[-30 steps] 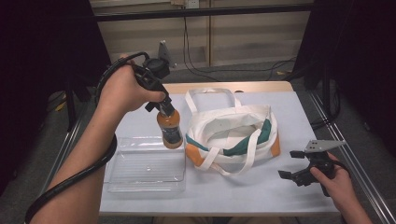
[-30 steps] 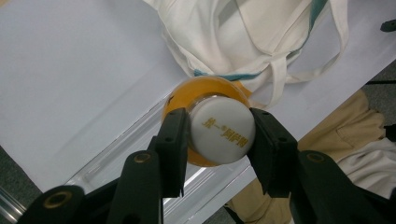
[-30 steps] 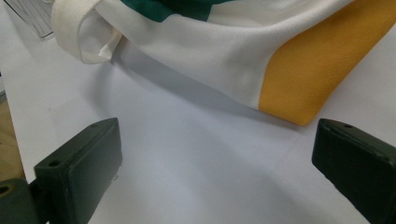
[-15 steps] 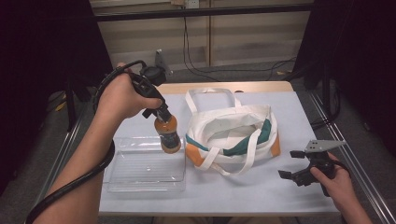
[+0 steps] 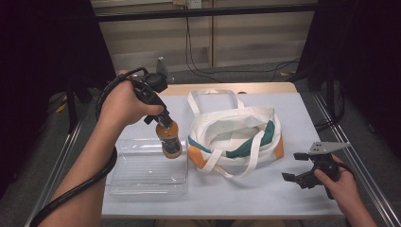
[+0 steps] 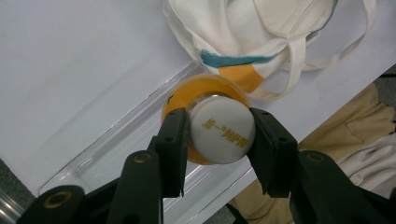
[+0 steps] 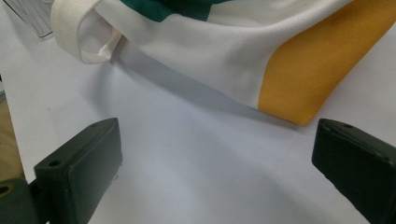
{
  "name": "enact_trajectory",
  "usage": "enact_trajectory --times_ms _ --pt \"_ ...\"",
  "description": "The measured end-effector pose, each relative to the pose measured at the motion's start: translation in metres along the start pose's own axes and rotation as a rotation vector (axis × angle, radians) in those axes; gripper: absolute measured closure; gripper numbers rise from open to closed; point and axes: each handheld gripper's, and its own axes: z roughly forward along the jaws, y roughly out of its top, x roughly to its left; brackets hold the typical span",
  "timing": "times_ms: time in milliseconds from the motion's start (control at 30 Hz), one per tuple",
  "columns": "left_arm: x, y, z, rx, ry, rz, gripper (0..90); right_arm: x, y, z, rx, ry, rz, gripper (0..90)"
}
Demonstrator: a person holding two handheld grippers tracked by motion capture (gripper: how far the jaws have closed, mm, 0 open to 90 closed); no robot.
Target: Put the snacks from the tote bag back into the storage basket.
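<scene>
Pale, matte and smooth, the surface (image 5: 283, 198) carries a clear rigid plastic tray (image 5: 142, 177) and, just beside it, a soft canvas bag (image 5: 236, 137) – white, with teal and orange panels and looped straps. Held above the tray's far right corner, the bottle (image 5: 169, 139) hangs upright: rounded, amber, with a flat white cap (image 6: 222, 129). The left gripper (image 5: 158, 111) has its jaws pinching that cap from both sides. The right gripper (image 5: 299, 166) rests low near the bag's orange corner – jaws spread wide, nothing between them.
</scene>
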Motion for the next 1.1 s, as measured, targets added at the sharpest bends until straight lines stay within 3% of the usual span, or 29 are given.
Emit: enact_trajectory --times_ms 233,867,1100 --pt "0.002 0.001 0.008 0.003 -0.022 -0.007 59.2 0.0 0.0 0.0 -0.001 0.003 0.0 1.4" --pt "0.004 0.005 0.026 -0.005 -0.02 0.031 59.2 0.001 0.0 0.0 0.002 0.0 0.001 1.4" --pt "0.006 0.006 0.031 -0.007 -0.019 0.027 59.2 0.001 0.0 0.0 0.0 0.002 0.001 1.4"
